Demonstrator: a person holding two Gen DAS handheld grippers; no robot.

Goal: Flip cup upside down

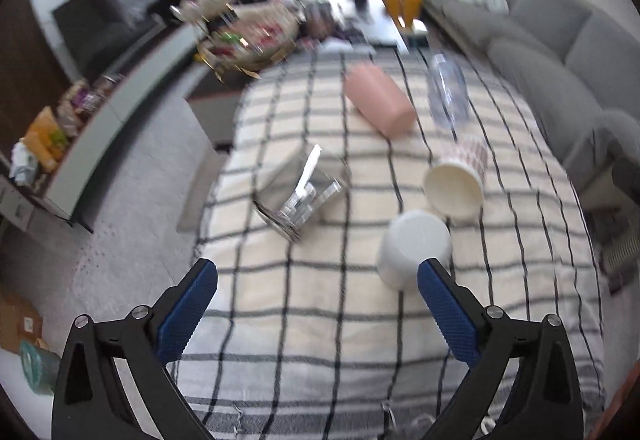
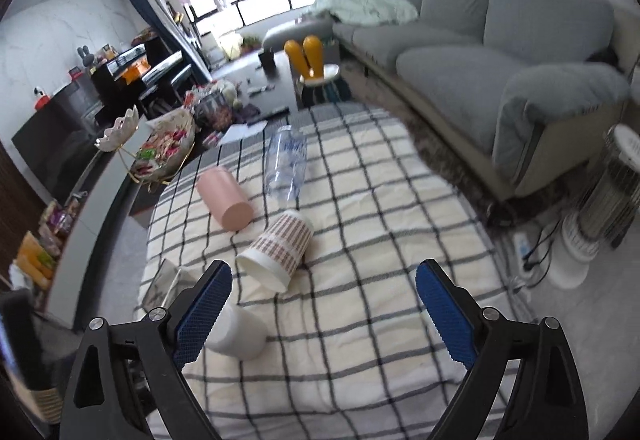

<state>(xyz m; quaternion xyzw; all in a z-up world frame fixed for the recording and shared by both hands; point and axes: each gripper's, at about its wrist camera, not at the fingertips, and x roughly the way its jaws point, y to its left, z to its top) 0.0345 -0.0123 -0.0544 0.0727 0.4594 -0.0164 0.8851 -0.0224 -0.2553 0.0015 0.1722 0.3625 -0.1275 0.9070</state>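
A white cup [image 1: 414, 246] stands upside down on the checked cloth [image 1: 320, 300], just ahead of my left gripper's right finger. It also shows in the right wrist view [image 2: 240, 332], partly behind my right gripper's left finger. A checked paper cup [image 1: 456, 181] [image 2: 280, 248] lies on its side with its mouth toward me. A pink cup [image 1: 378, 99] [image 2: 226, 201] and a clear glass cup [image 1: 296, 191] lie on their sides too. My left gripper [image 1: 318, 292] and my right gripper [image 2: 324, 294] are both open and empty above the cloth.
A clear plastic bottle [image 2: 286, 163] [image 1: 446, 91] lies behind the paper cup. A grey sofa [image 2: 500, 51] runs along the right. A snack tray [image 2: 164, 151] and a cluttered low table [image 2: 260, 87] stand beyond the cloth. A heater [image 2: 608, 195] stands on the floor at right.
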